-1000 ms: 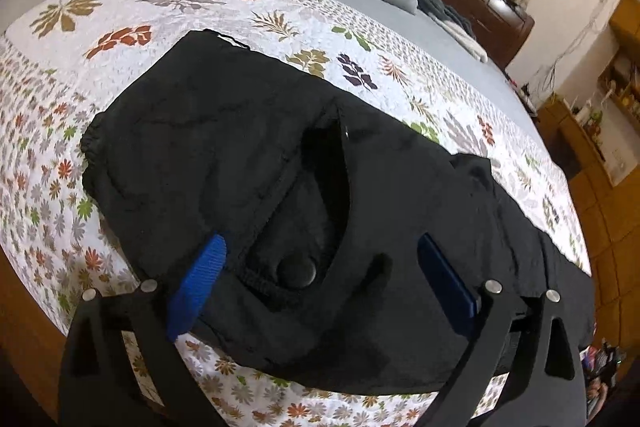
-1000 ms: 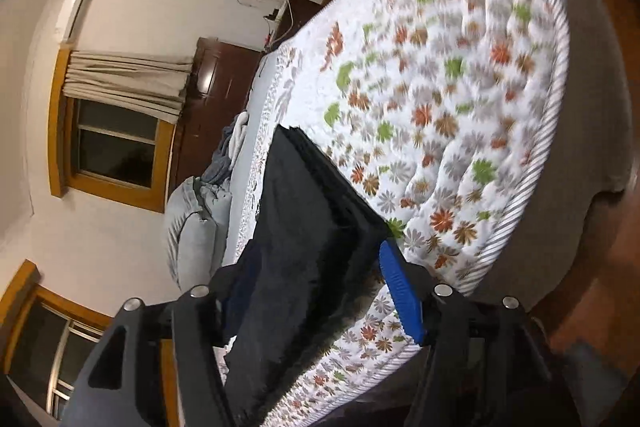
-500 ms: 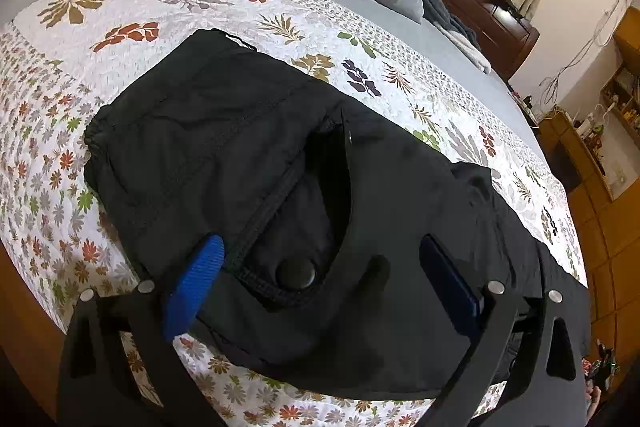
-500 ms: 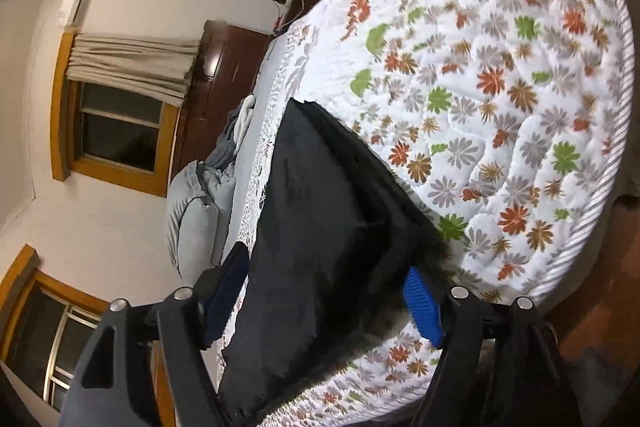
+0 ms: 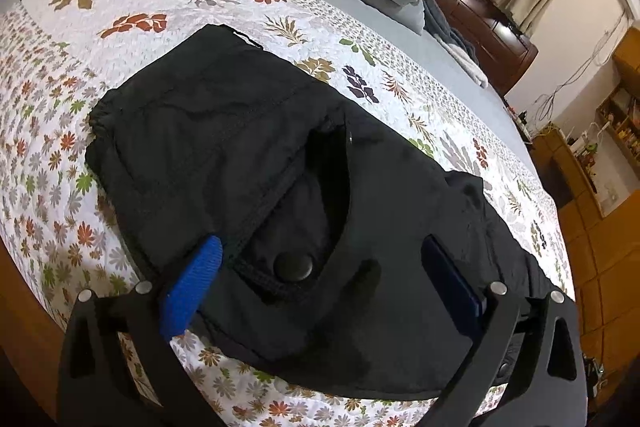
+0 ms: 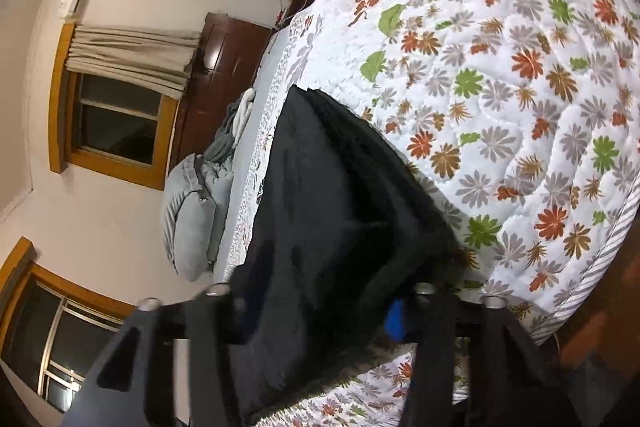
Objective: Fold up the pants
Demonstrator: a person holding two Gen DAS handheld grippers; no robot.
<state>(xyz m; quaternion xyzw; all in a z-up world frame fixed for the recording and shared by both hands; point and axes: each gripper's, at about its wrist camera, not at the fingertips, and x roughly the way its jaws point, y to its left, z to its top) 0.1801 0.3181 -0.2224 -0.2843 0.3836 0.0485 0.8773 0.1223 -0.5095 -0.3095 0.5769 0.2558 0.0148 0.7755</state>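
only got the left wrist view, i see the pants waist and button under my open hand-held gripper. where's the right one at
Observer: The right hand-held gripper is at the leg end of the pants. Its jaws have just been closing, with the fabric between them.
Operator: is it actually holding
Observer: It looks so. The cloth bunches tight between the fingers and hides all but a sliver of one blue pad.
Operator: how near the bed edge is that end
Observer: Close. The striped quilt border runs just beside that gripper.
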